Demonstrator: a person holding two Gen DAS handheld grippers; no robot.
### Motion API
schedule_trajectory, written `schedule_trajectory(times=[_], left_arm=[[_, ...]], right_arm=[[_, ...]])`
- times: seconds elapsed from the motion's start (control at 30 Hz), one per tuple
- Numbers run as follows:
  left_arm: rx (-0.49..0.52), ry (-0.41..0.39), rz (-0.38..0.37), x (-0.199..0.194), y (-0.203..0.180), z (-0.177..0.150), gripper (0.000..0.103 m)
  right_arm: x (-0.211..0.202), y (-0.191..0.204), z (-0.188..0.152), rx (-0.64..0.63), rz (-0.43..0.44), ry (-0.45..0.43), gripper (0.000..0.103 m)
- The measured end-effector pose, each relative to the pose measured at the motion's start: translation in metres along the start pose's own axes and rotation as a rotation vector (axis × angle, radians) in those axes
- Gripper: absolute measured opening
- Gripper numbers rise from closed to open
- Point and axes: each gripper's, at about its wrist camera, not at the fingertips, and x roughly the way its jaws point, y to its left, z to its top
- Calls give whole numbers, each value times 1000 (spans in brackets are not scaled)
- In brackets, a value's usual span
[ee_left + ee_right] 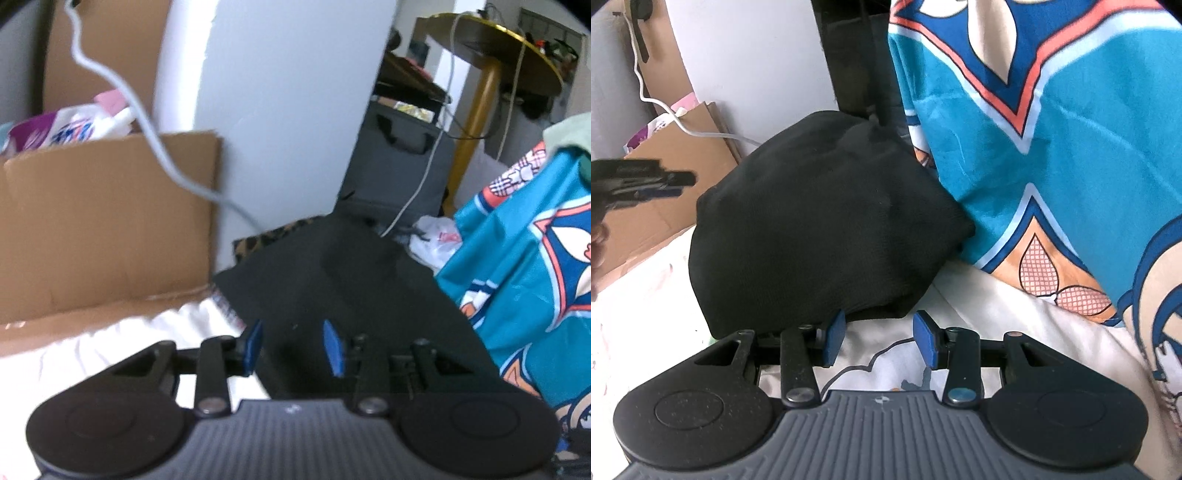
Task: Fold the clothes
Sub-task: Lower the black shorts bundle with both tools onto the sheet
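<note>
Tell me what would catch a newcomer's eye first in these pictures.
The loud teal patterned fabric fills the right side, hanging beside a folded black garment that lies on the white bedding at centre. To the left stands a big cardboard box, a white cable trailing across it.

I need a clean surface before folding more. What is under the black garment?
The black garment lies on a white printed sheet, visible around its near edge. In the left wrist view a leopard-patterned piece peeks out at its far side. What lies beneath its middle is covered.
</note>
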Motion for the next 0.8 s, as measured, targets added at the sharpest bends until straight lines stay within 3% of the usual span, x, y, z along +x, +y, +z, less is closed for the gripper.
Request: schedule_trajectory(times=[0.1,0.23,0.47,0.63,0.8], left_arm=[[23,-4,-14,11,-10,1,32],[40,1,-33,23,-21,0,31],[22,22,18,46,-13,-7,31],[44,28,56,45,-2,-9,31],[52,42,91,19,16,-10,31]], right_arm=[[-8,2,2,-12,-5,-6,48],[-16,5,2,-26,-9,-9,48],[-27,8,6,-28,-2,7,48],[-42,7,18,-48,-8,-2,48],[-56,9,25,-86,6,-7,48]])
